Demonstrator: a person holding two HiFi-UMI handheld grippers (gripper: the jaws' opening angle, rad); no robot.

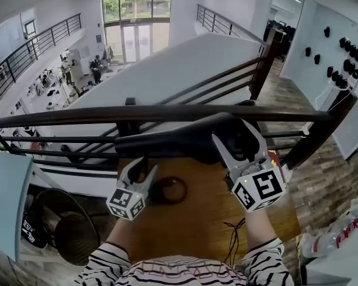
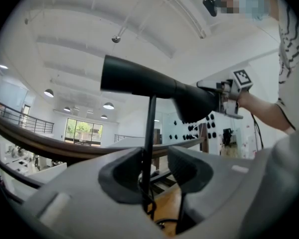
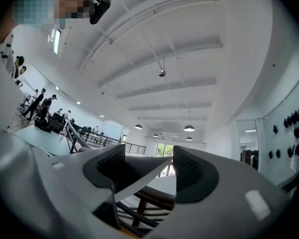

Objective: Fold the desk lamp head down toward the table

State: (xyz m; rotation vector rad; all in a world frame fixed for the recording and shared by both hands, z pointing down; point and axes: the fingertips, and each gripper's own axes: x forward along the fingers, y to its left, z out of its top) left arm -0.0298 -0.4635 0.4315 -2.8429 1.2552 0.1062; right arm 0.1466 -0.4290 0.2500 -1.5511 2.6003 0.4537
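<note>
Desk lamp stood w/ its round base [image 1: 170, 189] on the wooden table [image 1: 203, 231], near the far edge and left of centre. Its black lamp head [image 1: 185, 139] lay roughly level above that far edge, running left to right, just in front of the dark railing [image 1: 77, 118]. Left gripper [image 1: 142, 168] sat low by the far-left corner, pointing level. Its jaws were partly apart w/ the thin black stem [image 2: 150, 133] between them; the stem lay against the left pad, w/ a clear gap to the right pad, so no clamp. Right gripper [image 1: 231, 130] was up at the head's thick right end, jaws wide apart round it. In the right gripper view the head lay against one pad and tapered toward the other; no firm squeeze visible. A thin cable [image 1: 232, 237] trailed over the table toward the near edge, right of centre.
</note>
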